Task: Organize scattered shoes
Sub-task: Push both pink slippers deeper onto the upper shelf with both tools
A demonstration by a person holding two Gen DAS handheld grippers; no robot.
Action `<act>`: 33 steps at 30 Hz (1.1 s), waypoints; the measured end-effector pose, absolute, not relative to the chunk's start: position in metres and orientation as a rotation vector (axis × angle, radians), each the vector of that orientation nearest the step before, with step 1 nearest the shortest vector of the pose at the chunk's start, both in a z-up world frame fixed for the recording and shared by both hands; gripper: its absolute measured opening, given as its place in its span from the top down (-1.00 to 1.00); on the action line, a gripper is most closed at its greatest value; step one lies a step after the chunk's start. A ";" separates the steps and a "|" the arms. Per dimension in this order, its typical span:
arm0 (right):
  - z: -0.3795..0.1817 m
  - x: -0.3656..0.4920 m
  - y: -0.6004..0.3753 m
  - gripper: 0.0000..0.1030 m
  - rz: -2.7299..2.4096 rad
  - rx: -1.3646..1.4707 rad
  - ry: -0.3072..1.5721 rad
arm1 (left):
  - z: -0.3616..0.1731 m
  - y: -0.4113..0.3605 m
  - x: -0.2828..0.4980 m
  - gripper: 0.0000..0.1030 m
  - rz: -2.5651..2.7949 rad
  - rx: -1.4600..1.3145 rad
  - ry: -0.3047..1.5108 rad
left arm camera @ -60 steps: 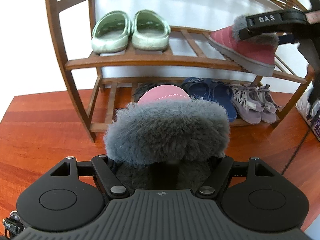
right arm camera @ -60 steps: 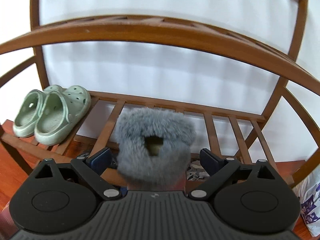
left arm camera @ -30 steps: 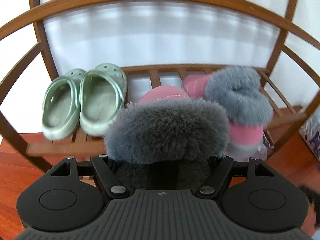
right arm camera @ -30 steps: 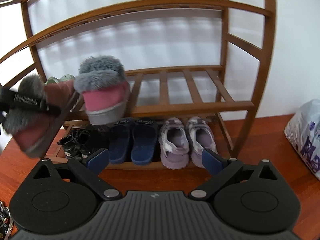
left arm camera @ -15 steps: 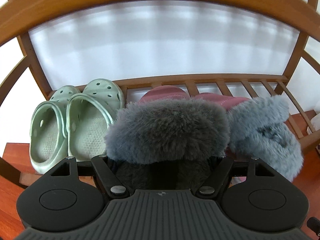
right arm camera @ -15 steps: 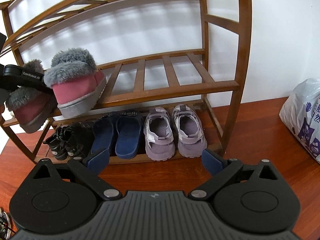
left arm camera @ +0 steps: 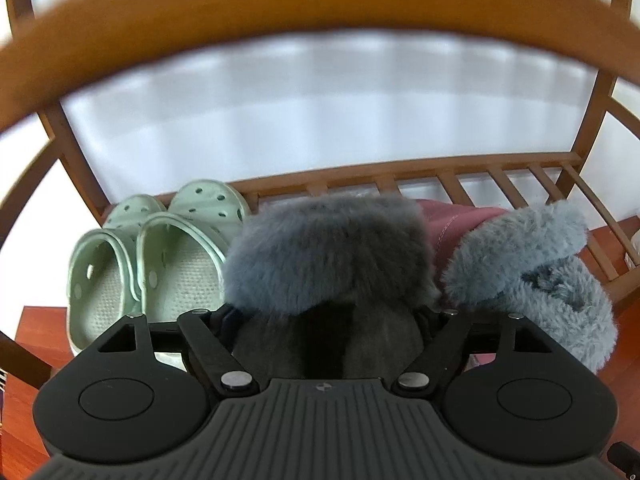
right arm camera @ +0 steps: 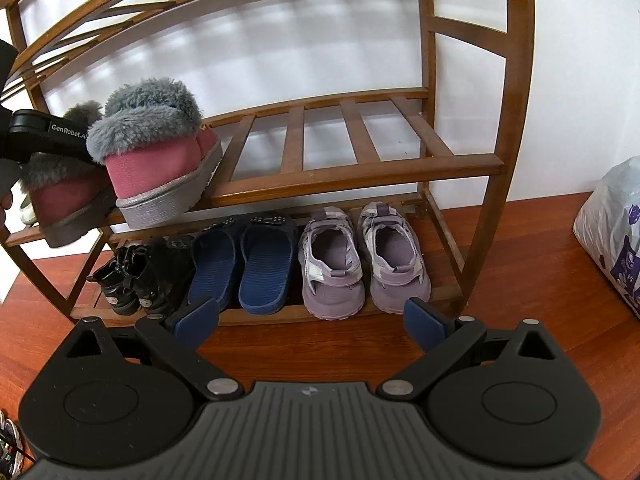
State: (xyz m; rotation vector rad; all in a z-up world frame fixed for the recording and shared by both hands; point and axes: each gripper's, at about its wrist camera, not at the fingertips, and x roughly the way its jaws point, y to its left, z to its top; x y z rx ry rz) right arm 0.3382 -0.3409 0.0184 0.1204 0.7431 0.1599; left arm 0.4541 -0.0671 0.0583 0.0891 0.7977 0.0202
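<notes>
The left gripper [left arm camera: 326,320] is setting its fur-cuffed pink slipper [left arm camera: 328,248] on the rack's middle shelf [right arm camera: 360,178], between the green clogs [left arm camera: 160,248] and its mate [right arm camera: 160,152]. Its jaws are opening, the cuff between them. Next — judging so — back straight out under the upper rail [left arm camera: 280,12]. The right gripper [right arm camera: 312,320] hangs wide and empty; room lies right of the mate.

Bag [right arm camera: 612,236]: white plastic with purple print, stood on the floor at right of the view; Floor [right arm camera: 520,240]: reddish wood; Wall [right arm camera: 280,40]: white
</notes>
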 end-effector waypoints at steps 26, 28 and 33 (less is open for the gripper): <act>0.050 0.327 -0.298 -0.95 0.330 0.031 0.657 | 0.089 -0.043 0.345 -0.61 0.076 0.040 0.715; 0.051 0.328 -0.291 -0.95 0.341 0.013 0.652 | 0.088 -0.041 0.337 -0.61 0.075 0.043 0.712; 0.055 0.333 -0.275 -0.94 0.359 -0.015 0.634 | 0.080 -0.038 0.322 -0.57 0.054 0.049 0.707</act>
